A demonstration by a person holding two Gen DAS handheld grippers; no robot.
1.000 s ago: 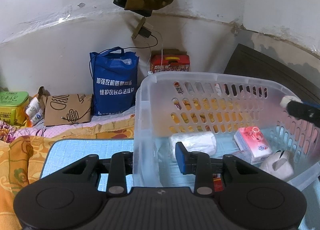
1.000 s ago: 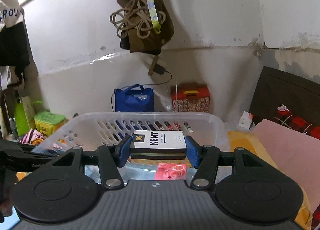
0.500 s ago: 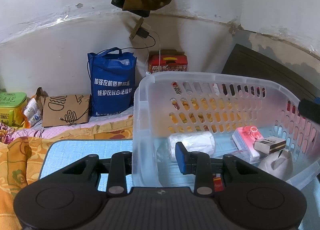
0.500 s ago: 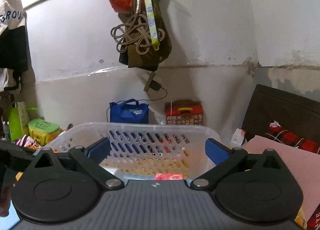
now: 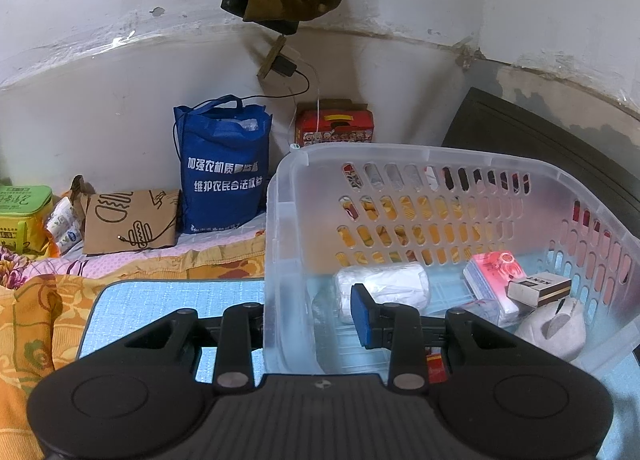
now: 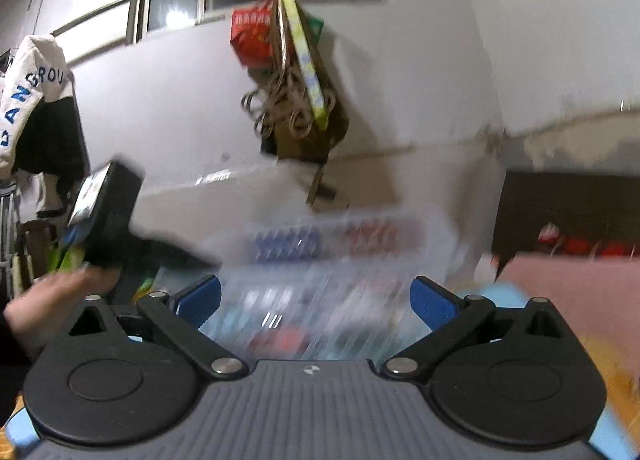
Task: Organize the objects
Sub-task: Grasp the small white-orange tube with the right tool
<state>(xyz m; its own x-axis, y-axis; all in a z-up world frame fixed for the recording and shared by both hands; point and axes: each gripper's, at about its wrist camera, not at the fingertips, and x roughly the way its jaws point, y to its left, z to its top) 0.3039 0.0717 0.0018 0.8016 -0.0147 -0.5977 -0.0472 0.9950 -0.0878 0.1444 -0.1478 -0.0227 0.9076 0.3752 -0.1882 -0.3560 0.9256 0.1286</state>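
Now cigarette box (image 5: pixel 540 287) in basket (image 5: pixel 400 156), right gripper (image 6: pixel 316 298) spread empty

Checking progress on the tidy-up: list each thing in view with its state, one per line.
left gripper: shut on the basket wall
right gripper: open, nothing between its fingers
clear plastic basket: upright, holding several items
Kent cigarette box: lying in the basket, against the red tissue pack
white roll: on its side in the basket
blue tote bag: upright against the wall
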